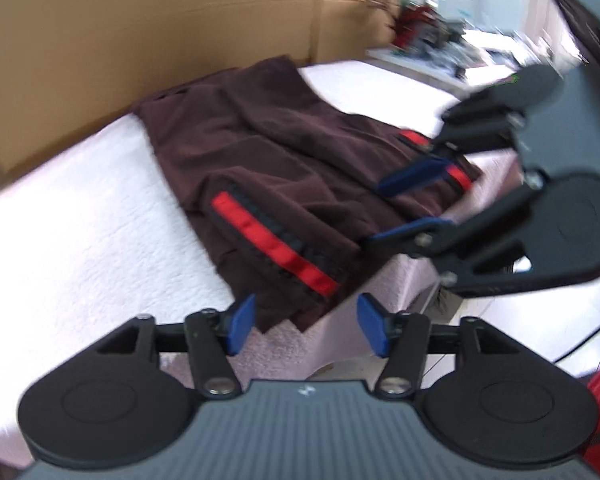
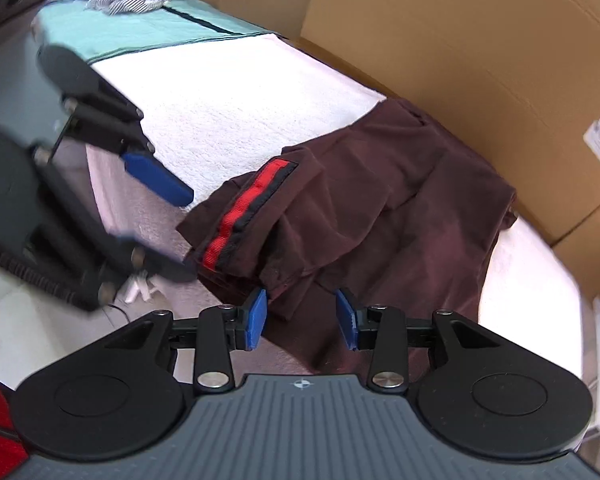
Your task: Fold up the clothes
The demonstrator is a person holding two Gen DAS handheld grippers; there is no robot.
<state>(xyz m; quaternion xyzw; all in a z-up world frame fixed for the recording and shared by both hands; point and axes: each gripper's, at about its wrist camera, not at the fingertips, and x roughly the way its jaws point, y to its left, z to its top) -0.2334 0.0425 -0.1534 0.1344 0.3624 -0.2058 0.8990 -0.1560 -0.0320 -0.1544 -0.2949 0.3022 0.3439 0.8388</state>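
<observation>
Your left gripper (image 1: 306, 328) and right gripper (image 2: 302, 318) both hang with fingers spread, pinching nothing, at the near edge of the white towel-covered table (image 2: 236, 96). The dark brown garment (image 1: 260, 160) lies straight ahead of both, its near hem draping over that table edge and its long axis running away toward the cardboard wall (image 2: 460, 40). Your right gripper sits nearer, almost at the hem. The garment looks partly doubled over, rumpled, with a red-and-black striped band (image 2: 244, 216) turned up on top; whether more folds remain, I can't judge.
</observation>
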